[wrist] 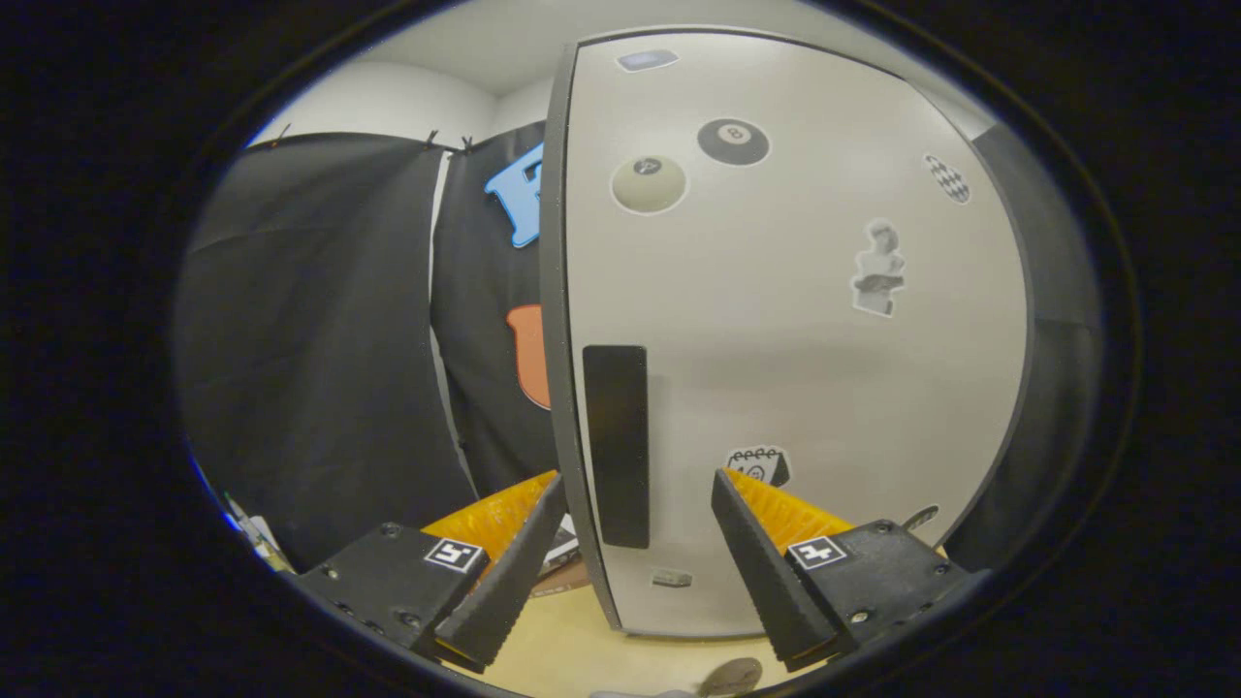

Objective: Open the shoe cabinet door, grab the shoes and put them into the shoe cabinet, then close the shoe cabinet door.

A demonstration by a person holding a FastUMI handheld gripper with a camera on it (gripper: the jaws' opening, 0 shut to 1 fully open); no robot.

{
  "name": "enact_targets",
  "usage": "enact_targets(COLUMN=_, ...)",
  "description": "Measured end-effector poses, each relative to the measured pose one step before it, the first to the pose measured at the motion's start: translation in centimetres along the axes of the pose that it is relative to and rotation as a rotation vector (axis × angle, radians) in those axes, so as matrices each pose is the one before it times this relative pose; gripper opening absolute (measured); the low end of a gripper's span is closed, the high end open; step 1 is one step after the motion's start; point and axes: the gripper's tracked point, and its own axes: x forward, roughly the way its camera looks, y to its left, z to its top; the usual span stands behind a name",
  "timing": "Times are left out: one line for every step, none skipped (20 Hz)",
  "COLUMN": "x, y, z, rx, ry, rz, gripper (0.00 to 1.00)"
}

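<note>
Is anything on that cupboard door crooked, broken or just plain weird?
Nothing looks damaged or spilled. The cabinet door is intact, its dark handle straight along the door's edge. The only quirk is a scatter of stickers, among them an eight ball and a statue bust. The gripper is open, its fingers either side of the handle.

Smooth matt cabinet door with paper-like stickers; matt black handle; ribbed tongs pads.
</note>
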Motion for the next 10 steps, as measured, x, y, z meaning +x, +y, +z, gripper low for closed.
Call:
enact_targets(x=0.479, y=0.090, z=-0.210, rx=0.00391, ry=0.00962, rz=-0.00151, gripper=0.99)
enact_targets(x=0.518, y=0.003, z=0.006, rx=0.00672, ry=0.00388, rz=-0.00066, gripper=0.99)
enact_targets(x=0.440, y=0.019, z=-0.047, rx=0.00424, ry=0.00047, rz=-0.00281, gripper=0.98)
enact_targets(x=0.429, y=-0.082, z=-0.049, rx=0.00032, ry=0.00783, rz=-0.01159, gripper=0.96)
enact_targets(x=-0.157, y=0.004, z=0.246, rx=0.00469, ry=-0.01427, rz=-0.01610, gripper=0.93)
enact_targets(x=0.055, y=0.161, z=-0.025, rx=-0.00697, ry=0.00239, rz=-0.01296, gripper=0.90)
enact_targets(x=0.247, y=-0.261, z=0.032, rx=-0.00938, ry=-0.00435, rz=-0.03072, gripper=0.87)
enact_targets(x=0.138, y=-0.385, z=-0.052, rx=-0.01151, ry=0.00028, rz=-0.03324, gripper=0.87)
enact_targets(x=0.095, y=-0.305, z=-0.065, rx=-0.00570, ry=-0.00892, rz=-0.02986, gripper=0.80)
enact_targets(x=-0.057, y=-0.009, z=0.012, rx=0.00762, ry=-0.00395, rz=-0.01080, gripper=0.73)
